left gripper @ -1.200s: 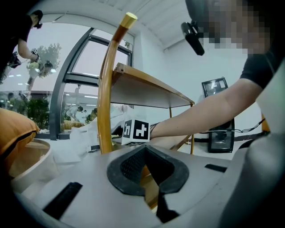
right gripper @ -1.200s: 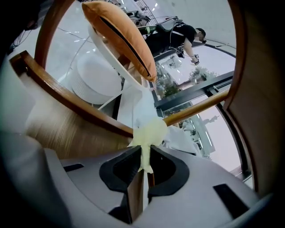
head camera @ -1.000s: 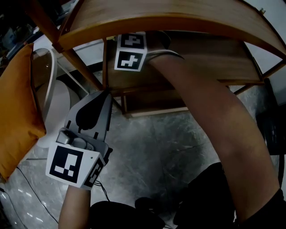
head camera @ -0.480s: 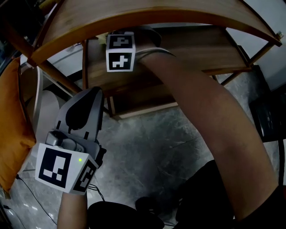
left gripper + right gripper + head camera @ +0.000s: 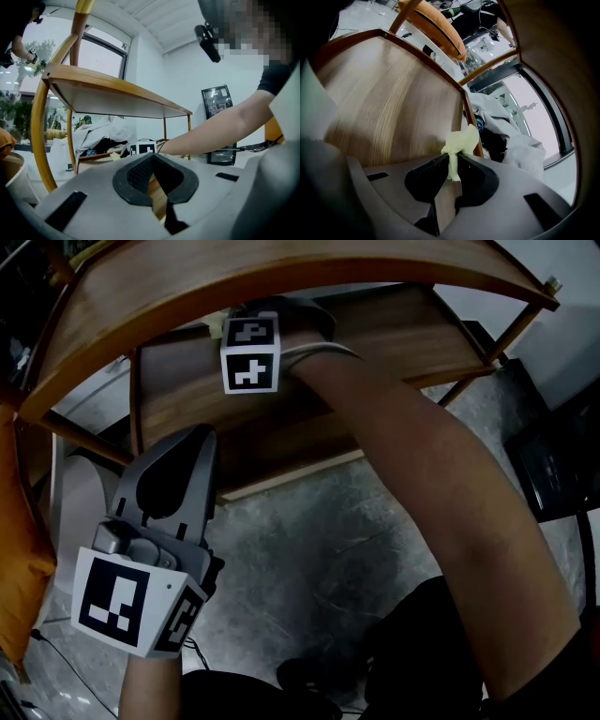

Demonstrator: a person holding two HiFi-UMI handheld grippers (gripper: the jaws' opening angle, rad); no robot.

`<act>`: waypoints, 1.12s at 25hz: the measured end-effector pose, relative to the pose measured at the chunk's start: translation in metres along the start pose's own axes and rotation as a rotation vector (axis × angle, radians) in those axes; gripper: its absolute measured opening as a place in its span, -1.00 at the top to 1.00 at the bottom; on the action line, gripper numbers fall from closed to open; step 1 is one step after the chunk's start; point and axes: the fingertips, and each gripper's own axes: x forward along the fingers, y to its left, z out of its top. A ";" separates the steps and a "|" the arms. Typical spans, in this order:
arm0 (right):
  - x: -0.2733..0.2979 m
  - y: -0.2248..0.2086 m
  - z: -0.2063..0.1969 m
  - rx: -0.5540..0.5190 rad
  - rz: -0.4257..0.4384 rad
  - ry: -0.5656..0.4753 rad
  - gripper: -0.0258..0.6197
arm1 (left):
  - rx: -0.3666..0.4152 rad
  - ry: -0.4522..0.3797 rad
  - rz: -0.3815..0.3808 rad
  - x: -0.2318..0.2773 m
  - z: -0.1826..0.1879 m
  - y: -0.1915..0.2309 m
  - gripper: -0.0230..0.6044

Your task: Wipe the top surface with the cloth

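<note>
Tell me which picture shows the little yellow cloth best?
The right gripper view: the yellow cloth sits close up, pinched in the right gripper. In the head and left gripper views it is too small or hidden to tell.

Text: none readable | Signs: black-and-white square markers only | On: left cube (image 5: pixel 122 601), lower left; right cube (image 5: pixel 251 354), upper centre

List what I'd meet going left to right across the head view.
Orange cushion → left tool → right tool's marker cube → forearm → black object on the floor at the right edge.
</note>
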 end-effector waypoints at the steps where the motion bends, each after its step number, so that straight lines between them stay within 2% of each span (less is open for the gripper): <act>1: -0.001 0.000 -0.009 0.002 0.001 0.011 0.72 | 0.003 0.001 -0.006 0.003 0.000 -0.004 0.89; 13: -0.026 -0.011 -0.116 0.043 -0.007 0.133 0.72 | 0.027 0.030 -0.059 0.050 0.003 -0.038 0.89; 28: -0.064 -0.028 -0.244 0.097 -0.028 0.313 0.72 | 0.051 0.022 -0.187 0.103 0.012 -0.093 0.89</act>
